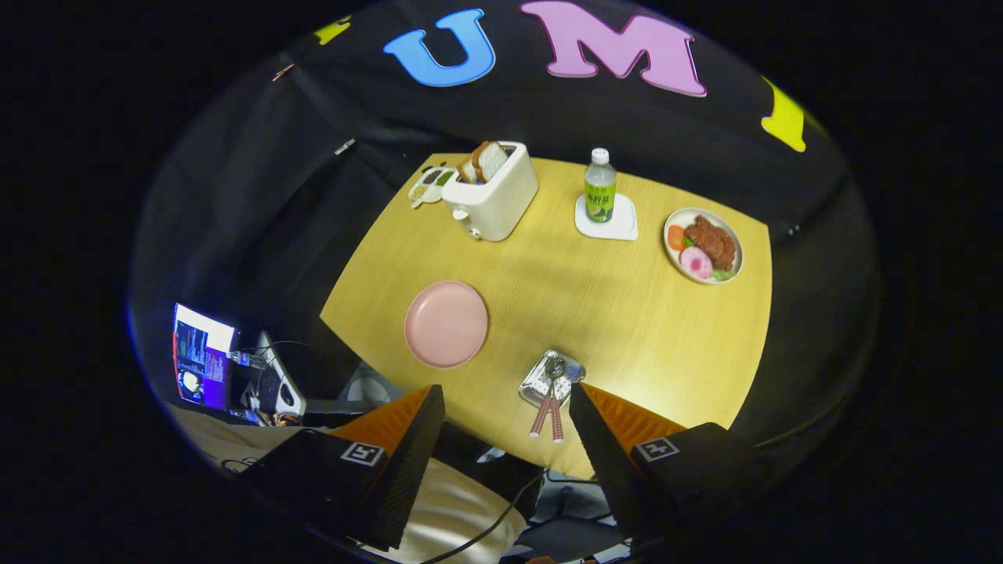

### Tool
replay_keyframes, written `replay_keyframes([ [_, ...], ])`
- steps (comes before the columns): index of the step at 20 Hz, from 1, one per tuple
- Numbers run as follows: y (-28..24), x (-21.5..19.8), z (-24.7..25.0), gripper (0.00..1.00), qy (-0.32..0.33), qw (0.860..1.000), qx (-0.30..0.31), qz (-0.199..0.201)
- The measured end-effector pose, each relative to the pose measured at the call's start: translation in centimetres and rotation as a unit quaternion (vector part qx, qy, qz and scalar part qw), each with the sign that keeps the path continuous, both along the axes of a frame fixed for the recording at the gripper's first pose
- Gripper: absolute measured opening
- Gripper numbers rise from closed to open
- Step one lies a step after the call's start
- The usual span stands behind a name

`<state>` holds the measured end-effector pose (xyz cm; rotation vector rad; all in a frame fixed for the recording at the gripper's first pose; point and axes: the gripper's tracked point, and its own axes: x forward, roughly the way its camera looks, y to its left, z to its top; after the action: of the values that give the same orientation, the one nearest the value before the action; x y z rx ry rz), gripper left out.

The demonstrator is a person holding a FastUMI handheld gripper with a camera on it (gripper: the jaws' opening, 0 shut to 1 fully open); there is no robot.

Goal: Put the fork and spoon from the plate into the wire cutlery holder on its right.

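The gripper [505, 395] hangs high above the wooden table [627, 329] with its two fingers spread wide apart and nothing between them. Taking the wire cutlery holder [551, 377] as the landmark: it stands near the table's near edge, just ahead of the fingertips and close beside the right finger [599, 439], whose tip overlaps its near-right corner in the view. The fork and spoon [548, 411] are in the holder, their heads down among the wires and their pink handles sticking out over its near side towards the gap between the fingers; which handle belongs to which utensil cannot be told. To the left of the holder, a little farther from the gripper, lies the pink plate [446, 323], bare. Well beyond the holder, at the table's far side, stands a white toaster [492, 196] with bread slices in its slots, and straight beyond the holder a bottle [600, 188] stands on a white coaster [607, 222]. Beyond and to the right of the holder is a plate of food [703, 244].
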<state>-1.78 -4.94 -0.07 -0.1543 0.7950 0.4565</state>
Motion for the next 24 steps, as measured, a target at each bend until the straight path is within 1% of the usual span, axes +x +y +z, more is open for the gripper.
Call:
replay_keyframes([
  [2,0.8,0.0,1.6,1.0,-0.056,0.998,0.015,-0.013],
  [5,1.9,-0.3,3.7,0.99,-0.131,0.99,0.039,-0.032],
  [7,2.5,-0.6,5.1,0.99,-0.176,0.982,0.051,-0.046],
  [9,3.0,-0.5,6.7,0.99,-0.226,0.97,0.065,-0.063],
  [12,2.9,-0.7,9.9,0.99,-0.313,0.942,0.074,-0.093],
  [16,4.1,-2.0,13.8,0.99,-0.396,0.905,0.106,-0.11],
  [18,4.0,-2.8,15.9,0.99,-0.442,0.881,0.115,-0.124],
  [21,3.0,-3.7,18.1,0.99,-0.504,0.843,0.107,-0.155],
  [23,3.7,-4.3,18.7,0.99,-0.532,0.826,0.107,-0.155],
  [24,4.1,-4.5,18.5,0.99,-0.539,0.821,0.105,-0.154],
])
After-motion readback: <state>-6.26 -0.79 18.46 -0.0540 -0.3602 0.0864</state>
